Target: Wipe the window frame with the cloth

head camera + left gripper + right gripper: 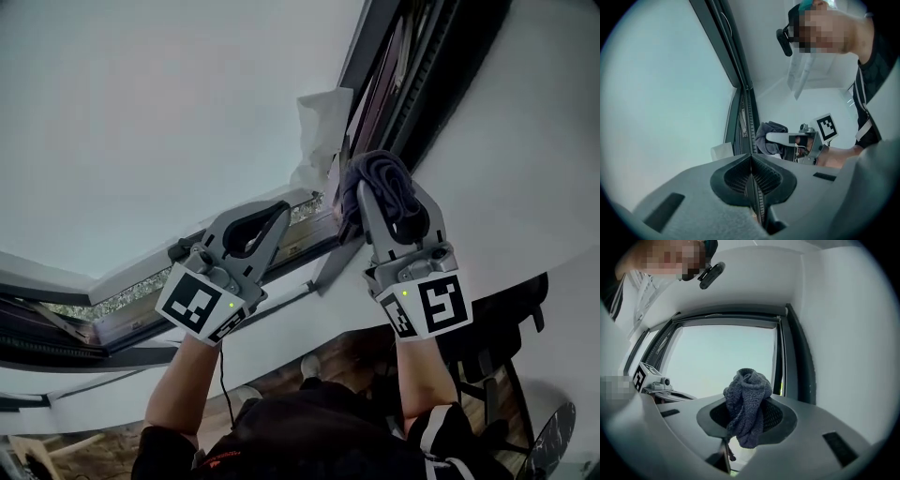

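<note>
Right gripper point(392, 195): jaws clamped on grey cloth point(747, 401); window frame point(441, 66) just ahead. Left gripper point(274, 214): jaws together, empty.

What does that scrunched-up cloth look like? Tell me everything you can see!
The cloth is dark grey-blue and looks knitted, soft and thick. It is bunched into a crumpled ball full of folds, and a thin loose strand hangs below it. The right tool is shut on it, so the bundle sticks out past the tips. It is held up high, right at the dark window frame, and seems to press against its edge.
</note>
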A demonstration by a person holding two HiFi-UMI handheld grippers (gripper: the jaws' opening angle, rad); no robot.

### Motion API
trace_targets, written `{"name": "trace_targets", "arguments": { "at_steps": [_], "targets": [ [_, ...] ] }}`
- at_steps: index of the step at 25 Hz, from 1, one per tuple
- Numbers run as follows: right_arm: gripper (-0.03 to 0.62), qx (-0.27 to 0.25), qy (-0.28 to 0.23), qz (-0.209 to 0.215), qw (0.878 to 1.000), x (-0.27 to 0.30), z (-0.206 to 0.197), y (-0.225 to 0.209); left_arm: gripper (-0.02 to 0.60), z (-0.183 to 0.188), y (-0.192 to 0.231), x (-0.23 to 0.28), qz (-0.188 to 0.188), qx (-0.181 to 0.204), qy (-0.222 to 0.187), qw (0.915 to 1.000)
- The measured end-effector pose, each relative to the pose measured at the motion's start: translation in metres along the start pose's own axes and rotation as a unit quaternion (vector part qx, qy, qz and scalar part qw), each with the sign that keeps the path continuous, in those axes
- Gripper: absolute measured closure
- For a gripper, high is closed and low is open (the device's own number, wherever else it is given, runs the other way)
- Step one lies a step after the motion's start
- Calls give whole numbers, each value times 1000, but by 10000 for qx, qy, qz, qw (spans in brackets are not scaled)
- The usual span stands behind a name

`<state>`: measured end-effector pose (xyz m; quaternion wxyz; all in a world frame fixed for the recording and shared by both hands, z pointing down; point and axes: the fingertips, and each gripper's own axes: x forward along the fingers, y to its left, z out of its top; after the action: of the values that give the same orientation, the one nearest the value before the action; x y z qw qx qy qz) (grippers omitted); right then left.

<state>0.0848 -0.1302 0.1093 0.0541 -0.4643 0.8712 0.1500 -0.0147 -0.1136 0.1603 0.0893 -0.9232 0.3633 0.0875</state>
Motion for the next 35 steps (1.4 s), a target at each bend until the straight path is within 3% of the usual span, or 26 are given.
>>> {"name": "trace_targets", "arguments": {
  "at_steps": [8, 14, 18, 22, 35],
  "targets": [
    [487, -254, -244, -465, 9983, 5, 31, -64, 561, 25, -10, 67, -324, 251, -181, 9990],
    [488, -545, -463, -765, 9945, 4, 65, -71, 560, 45, -18, 70, -441, 289, -292, 9982],
    [488, -632, -638, -990, 9910, 9, 86, -84, 561, 57, -18, 77, -502, 478, -702, 9951],
    [487, -690, -789, -1130, 9881, 15, 103, -83, 561, 55, -20, 73, -512, 366, -477, 9969],
    [487, -447, -862, -1460, 9845, 30, 129, -109, 561, 67, -21, 87, -571, 369, -632, 9957]
  ]
}}
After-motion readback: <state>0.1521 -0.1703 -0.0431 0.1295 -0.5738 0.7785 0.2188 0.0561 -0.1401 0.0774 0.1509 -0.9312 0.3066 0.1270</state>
